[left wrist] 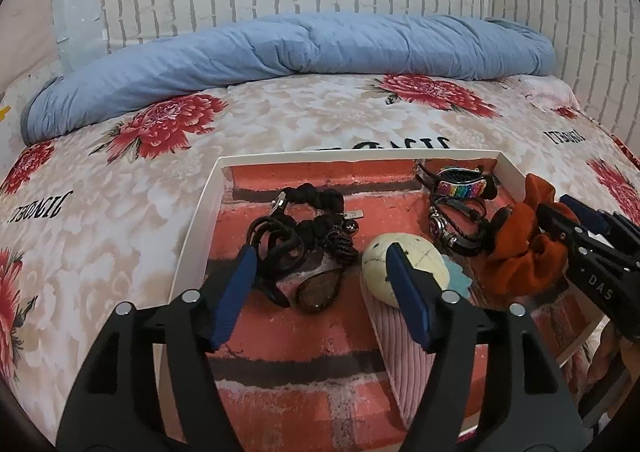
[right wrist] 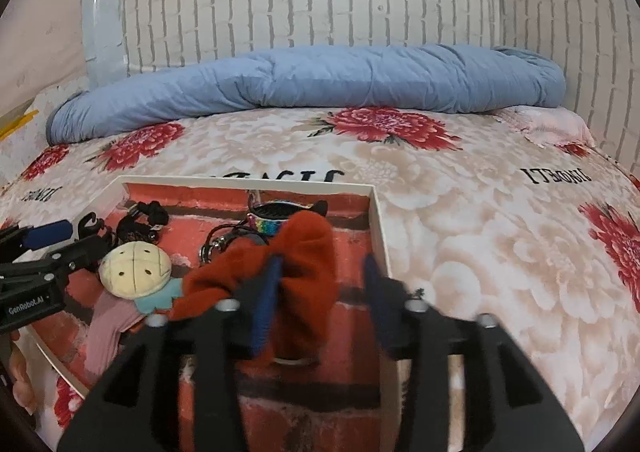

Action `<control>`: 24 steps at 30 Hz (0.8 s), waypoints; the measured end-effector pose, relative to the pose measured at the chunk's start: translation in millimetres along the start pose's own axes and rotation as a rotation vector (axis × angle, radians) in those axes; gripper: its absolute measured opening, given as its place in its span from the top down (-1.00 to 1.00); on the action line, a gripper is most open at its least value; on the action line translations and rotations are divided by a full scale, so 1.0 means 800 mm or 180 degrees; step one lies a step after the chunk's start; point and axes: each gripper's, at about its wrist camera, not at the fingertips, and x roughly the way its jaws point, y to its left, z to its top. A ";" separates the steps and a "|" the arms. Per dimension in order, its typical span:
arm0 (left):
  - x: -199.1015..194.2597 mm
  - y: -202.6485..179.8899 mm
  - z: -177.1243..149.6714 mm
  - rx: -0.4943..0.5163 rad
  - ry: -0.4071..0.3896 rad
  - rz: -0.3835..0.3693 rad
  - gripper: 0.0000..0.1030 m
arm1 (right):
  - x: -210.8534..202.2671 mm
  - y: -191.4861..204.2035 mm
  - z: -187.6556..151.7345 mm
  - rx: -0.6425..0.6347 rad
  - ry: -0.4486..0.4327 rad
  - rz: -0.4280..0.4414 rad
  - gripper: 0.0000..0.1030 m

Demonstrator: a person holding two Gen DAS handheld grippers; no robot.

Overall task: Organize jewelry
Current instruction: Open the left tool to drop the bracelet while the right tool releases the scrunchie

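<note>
**Both grippers spread over the jewelry tray on the bed**

A shallow white-rimmed tray (left wrist: 200, 211) with a red brick-pattern lining lies on the flowered bedspread (left wrist: 120, 219), with a rolled blue quilt (left wrist: 304, 47) along the brick-papered wall behind it.

The left gripper (left wrist: 320, 272) hangs over the near middle of the tray, jaws spread wide and holding nothing. Between its fingers lie a tangle of black hair ties and cords (left wrist: 304, 228) and a brown oval piece (left wrist: 318, 290). Its right finger overlaps a cream round plush head (left wrist: 420, 260) with a pink ribbed body.

The right gripper (right wrist: 320, 292) sits at the tray's right side, jaws also spread. An orange scrunchie (right wrist: 308, 252) is bunched against its left finger, which presses into the fabric; the other finger stands apart near the tray's rim, so nothing is pinched.

At the tray's far right corner lie a rainbow-striped clip (left wrist: 464, 185) and dark bracelets with a round silver charm (left wrist: 452, 223).
</note>
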 end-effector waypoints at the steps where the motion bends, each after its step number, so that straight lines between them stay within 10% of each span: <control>1: -0.001 0.001 -0.001 -0.0002 -0.0002 0.0003 -0.32 | -0.001 -0.002 0.000 0.0023 0.0006 0.0004 -0.16; 7: -0.009 0.008 -0.011 -0.0036 -0.0034 0.0080 -0.45 | -0.010 -0.003 -0.002 0.0019 -0.0040 -0.0004 -0.66; 24: -0.066 0.042 -0.054 -0.0085 -0.0208 0.0332 -0.71 | -0.031 -0.022 -0.018 0.0124 0.0087 -0.0452 -0.91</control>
